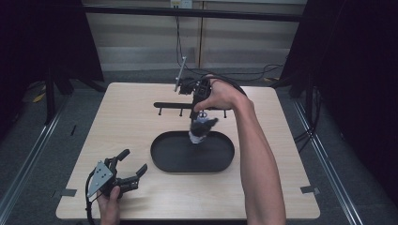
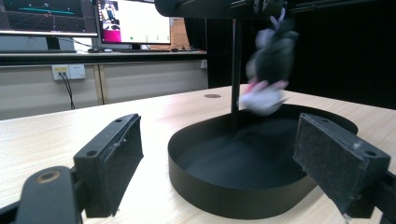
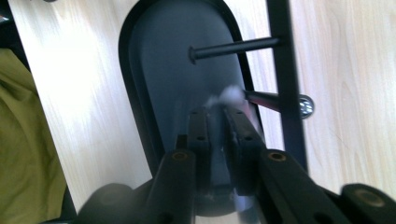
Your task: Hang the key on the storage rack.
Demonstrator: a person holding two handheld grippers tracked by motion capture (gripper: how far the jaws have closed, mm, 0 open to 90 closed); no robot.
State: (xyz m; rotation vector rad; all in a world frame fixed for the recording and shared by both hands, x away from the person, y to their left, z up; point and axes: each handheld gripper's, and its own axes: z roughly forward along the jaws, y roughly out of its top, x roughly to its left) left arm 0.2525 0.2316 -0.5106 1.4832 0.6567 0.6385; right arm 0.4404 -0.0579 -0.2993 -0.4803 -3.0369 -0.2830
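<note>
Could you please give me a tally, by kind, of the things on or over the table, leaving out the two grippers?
Black oval tray: 1
Black rack with pegs: 1
Soft grey, white and pink item, blurred, held over the tray by the right gripper: 1
Total: 3
</note>
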